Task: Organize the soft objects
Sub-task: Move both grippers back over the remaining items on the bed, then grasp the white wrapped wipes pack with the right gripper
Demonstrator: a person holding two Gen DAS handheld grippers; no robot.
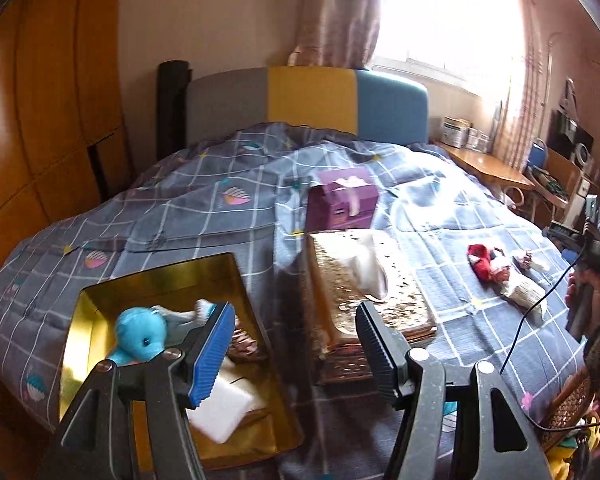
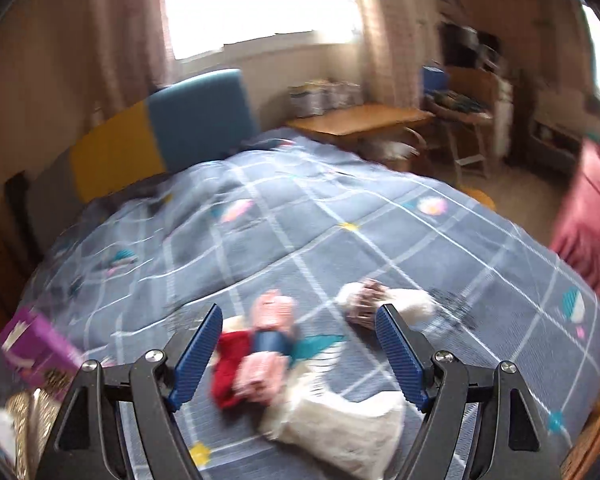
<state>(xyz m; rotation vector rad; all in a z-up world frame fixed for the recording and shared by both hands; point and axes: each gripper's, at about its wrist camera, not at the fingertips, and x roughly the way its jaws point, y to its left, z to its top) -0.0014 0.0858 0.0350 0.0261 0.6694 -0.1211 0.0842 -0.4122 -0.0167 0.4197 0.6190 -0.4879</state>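
An open gold tin (image 1: pixel 100 304) lies on the bed at the lower left and holds a blue plush toy (image 1: pixel 140 334) and a white block (image 1: pixel 224 408). My left gripper (image 1: pixel 296 354) hovers open between the tin and a glittery gold tissue box (image 1: pixel 352 280), gripping nothing. A bundle of red, pink and blue rolled socks (image 2: pixel 256 356) lies on the quilt, with a white sock (image 2: pixel 340 420) beside it and a white-and-brown one (image 2: pixel 376 300) further off. My right gripper (image 2: pixel 300 356) hangs open just above the bundle, its pads apart from it. That view is blurred.
A purple tissue box (image 1: pixel 340 200) stands behind the gold one. The grey checked quilt (image 1: pixel 180 208) covers the bed up to a grey, yellow and blue headboard (image 1: pixel 308 96). A wooden desk (image 2: pixel 360 120) stands beyond the bed. A person's hand (image 1: pixel 580 284) shows at the right edge.
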